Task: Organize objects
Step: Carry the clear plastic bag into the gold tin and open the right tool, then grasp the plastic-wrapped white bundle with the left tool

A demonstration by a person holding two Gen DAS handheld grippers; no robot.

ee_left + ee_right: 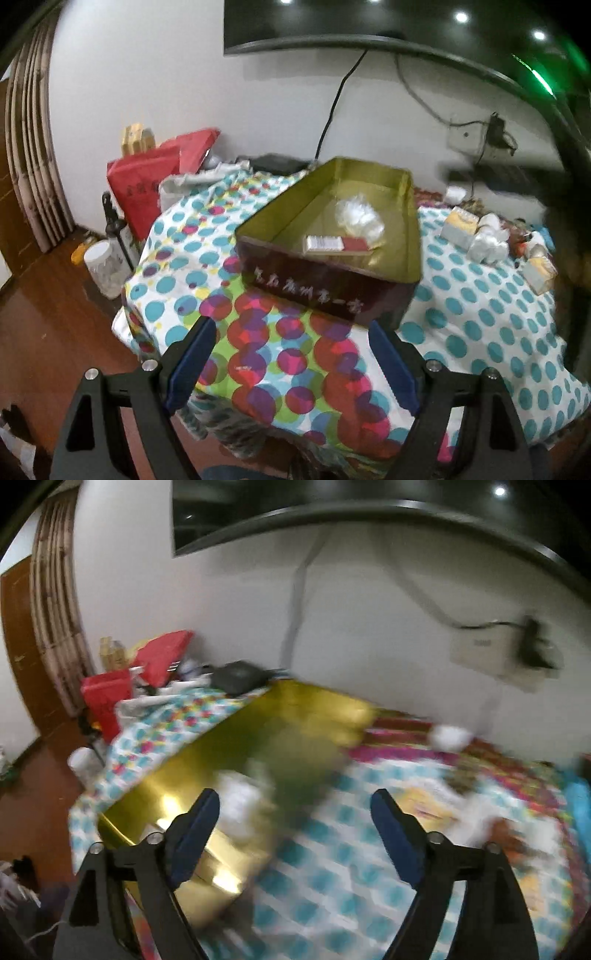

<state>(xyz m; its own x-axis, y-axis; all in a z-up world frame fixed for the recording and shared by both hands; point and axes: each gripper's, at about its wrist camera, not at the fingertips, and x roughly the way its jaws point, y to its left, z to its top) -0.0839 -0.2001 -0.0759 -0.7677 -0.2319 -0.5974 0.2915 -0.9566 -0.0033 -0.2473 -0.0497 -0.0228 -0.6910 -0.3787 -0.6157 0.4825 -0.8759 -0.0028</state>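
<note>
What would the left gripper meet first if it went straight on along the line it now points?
Probably the near wall of the gold-lined tin box, ahead of the open left gripper; depth is uncertain.

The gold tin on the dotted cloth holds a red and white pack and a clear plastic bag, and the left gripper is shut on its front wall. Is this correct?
Not quite. The left gripper is open and holds nothing: its jaws stand apart, short of the tin. The left wrist view shows it. The red and white pack and the clear plastic bag do lie inside the tin, on the dotted cloth.
</note>
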